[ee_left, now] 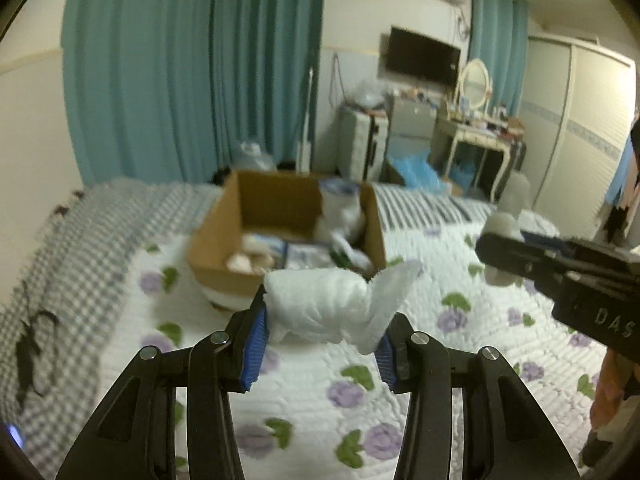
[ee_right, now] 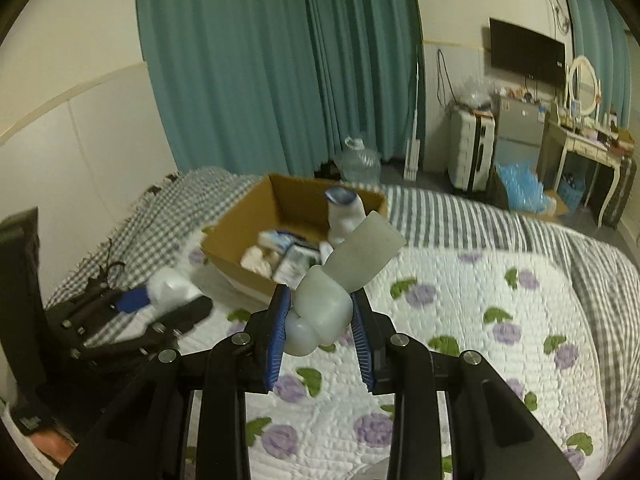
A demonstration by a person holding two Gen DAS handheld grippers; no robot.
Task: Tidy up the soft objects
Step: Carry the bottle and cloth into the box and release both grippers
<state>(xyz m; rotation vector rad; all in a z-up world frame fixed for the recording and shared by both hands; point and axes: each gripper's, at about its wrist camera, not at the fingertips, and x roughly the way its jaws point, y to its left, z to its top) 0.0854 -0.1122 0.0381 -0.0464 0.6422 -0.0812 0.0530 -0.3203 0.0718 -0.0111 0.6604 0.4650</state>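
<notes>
My left gripper [ee_left: 322, 328] is shut on a white soft tissue pack [ee_left: 320, 304] and holds it above the bed, just short of an open cardboard box [ee_left: 224, 236]. The box holds several soft packs and a white bottle-shaped item [ee_left: 342, 208]. My right gripper [ee_right: 320, 312] is shut on a translucent white soft packet [ee_right: 324, 304] with a flat flap sticking up, also short of the box [ee_right: 240, 224]. The right gripper shows at the right of the left wrist view [ee_left: 560, 276]; the left gripper shows at the left of the right wrist view [ee_right: 160, 304].
The box sits on a white quilt with purple flowers [ee_right: 460, 320] over a checked and striped bedspread [ee_left: 60, 264]. Teal curtains [ee_left: 180, 60], a clear water jug [ee_right: 358, 160], a suitcase [ee_right: 470, 152] and a dressing table [ee_right: 580, 144] stand beyond the bed.
</notes>
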